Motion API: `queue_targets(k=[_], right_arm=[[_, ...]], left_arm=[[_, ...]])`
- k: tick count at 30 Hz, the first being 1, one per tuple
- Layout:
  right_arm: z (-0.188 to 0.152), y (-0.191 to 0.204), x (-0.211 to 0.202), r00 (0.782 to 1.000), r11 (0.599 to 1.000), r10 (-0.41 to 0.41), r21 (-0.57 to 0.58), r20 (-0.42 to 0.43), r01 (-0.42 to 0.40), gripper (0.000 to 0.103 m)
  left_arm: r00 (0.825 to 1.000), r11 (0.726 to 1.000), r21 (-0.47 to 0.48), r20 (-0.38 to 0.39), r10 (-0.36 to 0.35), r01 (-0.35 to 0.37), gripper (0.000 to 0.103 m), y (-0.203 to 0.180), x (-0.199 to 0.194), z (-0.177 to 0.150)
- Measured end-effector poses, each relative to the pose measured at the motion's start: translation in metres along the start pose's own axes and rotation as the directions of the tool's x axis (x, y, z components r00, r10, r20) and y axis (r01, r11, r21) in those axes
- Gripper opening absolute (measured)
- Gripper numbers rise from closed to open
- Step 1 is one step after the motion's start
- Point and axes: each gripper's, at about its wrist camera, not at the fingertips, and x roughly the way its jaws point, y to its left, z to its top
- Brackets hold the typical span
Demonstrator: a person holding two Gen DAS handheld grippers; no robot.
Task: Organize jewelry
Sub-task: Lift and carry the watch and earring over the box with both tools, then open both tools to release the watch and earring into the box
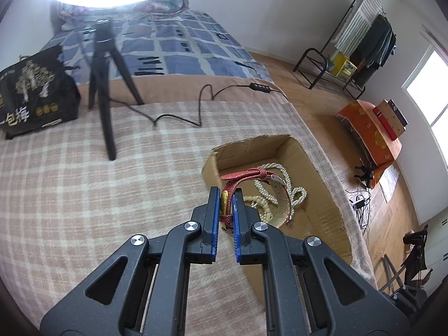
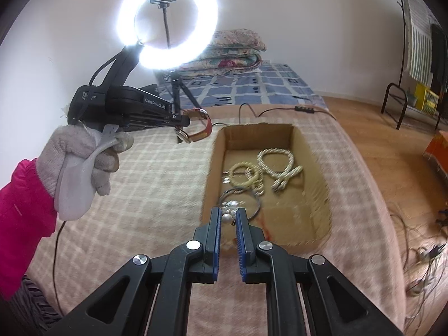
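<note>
My left gripper (image 1: 225,193) is shut on a red-strapped watch (image 1: 252,175) with a gold case, held up over the near end of an open cardboard box (image 1: 252,142). The right wrist view shows that left gripper (image 2: 186,121) in a gloved hand (image 2: 84,154), the watch (image 2: 205,128) hanging from its tips left of the box (image 2: 257,127). My right gripper (image 2: 227,210) is shut on a small pearl piece (image 2: 226,218) above the box's near edge. Inside lie a white pearl necklace (image 2: 277,159), beige beads (image 2: 246,175) and a thin dark hoop (image 2: 256,204).
The box sits sunk into a checked pink blanket (image 1: 84,182). A ring light (image 2: 168,22) on a black tripod (image 1: 103,84) stands behind it, with its cable (image 1: 201,103) trailing across. A black bag (image 1: 33,92) stands far left. The wooden floor drops away on the right.
</note>
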Motion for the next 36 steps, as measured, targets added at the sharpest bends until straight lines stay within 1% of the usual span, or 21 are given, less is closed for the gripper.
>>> queue_targets(k=[3, 6, 12, 15, 19, 27, 28, 29, 30, 32, 33, 34, 35, 36], right_arm=[[0.006, -0.009, 0.007, 1.0, 1.0, -0.017, -0.011, -0.01, 0.017, 0.008], [0.009, -0.02, 0.015, 1.0, 1.0, -0.012, 0.011, -0.027, 0.012, 0.009], [0.006, -0.034, 0.03, 0.998, 0.999, -0.026, 0.027, -0.059, 0.028, 0.009], [0.002, -0.039, 0.035, 0.997, 0.998, -0.02, 0.049, -0.074, 0.024, 0.009], [0.002, -0.041, 0.038, 0.997, 0.998, -0.019, 0.056, -0.081, 0.023, 0.009], [0.002, -0.039, 0.041, 0.996, 0.998, -0.006, 0.062, -0.088, 0.012, 0.01], [0.002, -0.039, 0.041, 0.996, 0.998, -0.002, 0.063, -0.088, 0.008, 0.015], [0.002, -0.038, 0.041, 0.996, 0.998, -0.004, 0.062, -0.085, 0.009, 0.024], [0.002, -0.037, 0.04, 0.997, 0.998, -0.009, 0.059, -0.079, 0.014, 0.027], [0.002, -0.035, 0.039, 0.997, 0.999, -0.015, 0.051, -0.075, 0.019, 0.033], [0.002, -0.033, 0.039, 0.997, 0.999, -0.02, 0.044, -0.074, 0.023, 0.038], [0.002, -0.032, 0.038, 0.997, 0.999, -0.026, 0.039, -0.069, 0.029, 0.052], [0.003, -0.031, 0.037, 0.998, 0.999, -0.03, 0.035, -0.059, 0.032, 0.066], [0.003, -0.03, 0.035, 0.998, 0.999, -0.034, 0.03, -0.047, 0.035, 0.072]], left_arm=[[1.0, 1.0, 0.013, -0.004, 0.01, -0.01, 0.007, -0.01, 0.012, 0.005], [1.0, 0.999, 0.027, -0.006, 0.024, -0.024, 0.007, -0.02, 0.022, 0.01], [0.998, 0.997, 0.042, 0.002, 0.062, -0.062, 0.007, -0.034, 0.042, 0.018], [0.997, 0.996, 0.051, 0.005, 0.073, -0.074, 0.007, -0.04, 0.048, 0.019], [0.995, 0.991, 0.09, 0.011, 0.094, -0.095, 0.007, -0.051, 0.054, 0.015], [0.997, 0.989, 0.121, 0.022, 0.076, -0.078, 0.007, -0.064, 0.049, 0.013], [0.996, 0.988, 0.129, 0.027, 0.081, -0.084, 0.007, -0.066, 0.048, 0.013], [0.996, 0.987, 0.134, 0.033, 0.086, -0.09, 0.007, -0.067, 0.046, 0.013], [0.996, 0.986, 0.138, 0.035, 0.086, -0.09, 0.011, -0.068, 0.046, 0.013], [0.997, 0.987, 0.14, 0.033, 0.077, -0.08, 0.022, -0.069, 0.044, 0.013], [0.996, 0.986, 0.142, 0.04, 0.081, -0.086, 0.035, -0.07, 0.042, 0.013], [0.995, 0.985, 0.146, 0.05, 0.083, -0.089, 0.048, -0.071, 0.04, 0.013], [0.994, 0.984, 0.151, 0.065, 0.086, -0.095, 0.054, -0.072, 0.037, 0.012], [0.993, 0.983, 0.155, 0.078, 0.089, -0.1, 0.062, -0.073, 0.034, 0.012]])
